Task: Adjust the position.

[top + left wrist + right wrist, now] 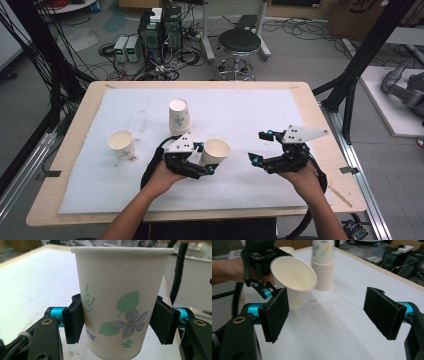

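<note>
**Left gripper grips a paper cup; right gripper gapes empty**

Now the left gripper [206, 159] has a floral paper cup [215, 152] clamped between its two black pads [73, 321], one pad on each side of the cup's lower wall. In the left gripper view the cup [122, 302] stands upright between the jaws, leaf and flower print facing the camera. In the right gripper view the same cup [293, 277] tilts with its open mouth toward the lens, held above the white mat [240, 120].

Beside it, the right gripper [261, 147] hovers near the mat's right part with its jaws spread wide and nothing between them; its pads [275, 315] stand well apart over bare mat.

Behind the held cup a stack of cups [179, 118] stands upright near the mat's middle. Farther left, a single cup [121, 144] stands alone, mouth up, well apart from the stack.
</note>
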### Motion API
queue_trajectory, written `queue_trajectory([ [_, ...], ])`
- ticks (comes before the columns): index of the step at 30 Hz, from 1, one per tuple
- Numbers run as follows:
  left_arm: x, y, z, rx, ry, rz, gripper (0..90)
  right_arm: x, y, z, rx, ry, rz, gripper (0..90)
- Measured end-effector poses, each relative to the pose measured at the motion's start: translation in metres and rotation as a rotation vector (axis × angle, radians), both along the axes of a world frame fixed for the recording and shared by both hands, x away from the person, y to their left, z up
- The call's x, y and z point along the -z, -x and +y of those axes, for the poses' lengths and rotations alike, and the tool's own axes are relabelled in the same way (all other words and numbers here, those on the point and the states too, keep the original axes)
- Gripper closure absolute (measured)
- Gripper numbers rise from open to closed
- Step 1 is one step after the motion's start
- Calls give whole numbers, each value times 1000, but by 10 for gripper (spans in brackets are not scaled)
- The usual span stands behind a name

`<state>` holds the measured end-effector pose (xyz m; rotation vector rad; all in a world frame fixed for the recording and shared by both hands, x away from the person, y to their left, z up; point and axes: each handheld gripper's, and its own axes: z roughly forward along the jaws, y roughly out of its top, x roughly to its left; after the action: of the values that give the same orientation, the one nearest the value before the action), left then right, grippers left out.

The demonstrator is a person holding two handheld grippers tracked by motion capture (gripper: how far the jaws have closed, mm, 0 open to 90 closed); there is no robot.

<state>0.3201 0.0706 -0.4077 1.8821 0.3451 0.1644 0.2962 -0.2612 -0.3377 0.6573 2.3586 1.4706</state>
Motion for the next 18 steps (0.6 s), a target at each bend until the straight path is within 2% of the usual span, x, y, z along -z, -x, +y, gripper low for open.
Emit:
queue_trajectory([
  [3, -1, -1, 5, -31, 43, -17, 345, 8, 2, -10, 58, -14, -2, 209],
  [4, -1, -1, 6, -42, 46, -23, 345, 11, 2, -14, 78, -25, -7, 209],
  [10, -5, -3, 12, -89, 116, -69, 344, 24, 6, -27, 133, -27, -11, 209],
  [12, -6, -3, 14, -103, 140, -84, 344, 26, 7, -30, 138, -36, -16, 209],
  [14, -7, -4, 15, -111, 145, -89, 343, 28, 8, -31, 142, -41, -32, 209],
  [18, -8, -3, 15, -111, 158, -92, 337, 29, 10, -31, 147, -46, -26, 209],
])
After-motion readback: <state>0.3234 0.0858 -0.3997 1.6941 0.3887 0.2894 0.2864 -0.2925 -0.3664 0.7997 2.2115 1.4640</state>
